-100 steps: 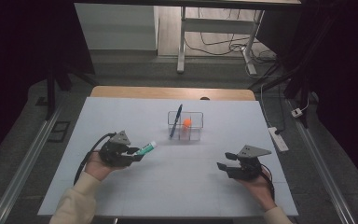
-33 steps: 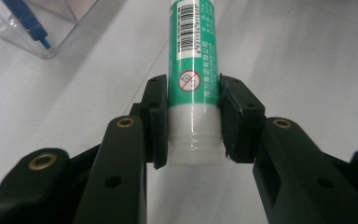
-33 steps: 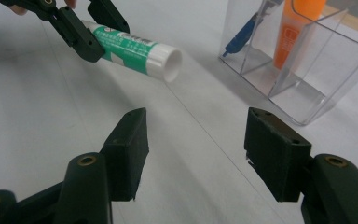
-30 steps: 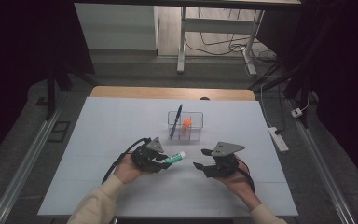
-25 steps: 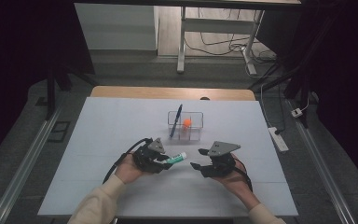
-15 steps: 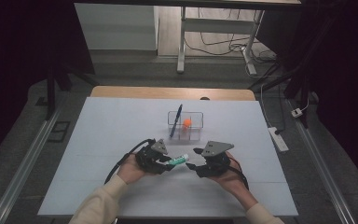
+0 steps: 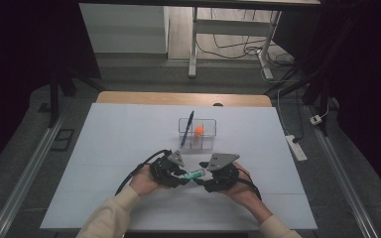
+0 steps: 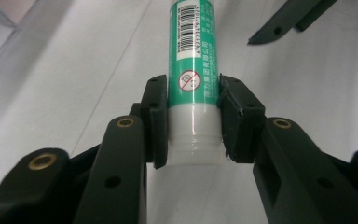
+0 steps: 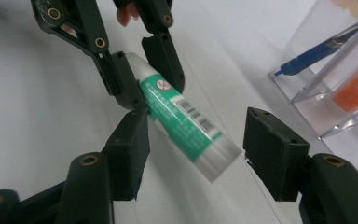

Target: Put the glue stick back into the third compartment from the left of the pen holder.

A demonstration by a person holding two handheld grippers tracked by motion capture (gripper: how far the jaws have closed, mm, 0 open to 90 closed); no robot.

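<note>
Right now the left gripper (image 7: 180, 174) pinches a green glue stick (image 8: 192, 70) by its white end, both pads pressed on it, holding it just above the white table (image 7: 104, 148) near the front edge. Its clear cap end (image 9: 221, 161) points into the gap of the right gripper (image 9: 193, 156), whose jaws stand spread either side, not touching it, having just been closing a little. Behind them stands a clear box (image 7: 208, 141) with a blue pen (image 7: 186, 128) and something orange (image 7: 199, 131).

Blk fingers (image 8: 154, 123), brass screws, cream sleeves (image 7: 110, 214)
</note>
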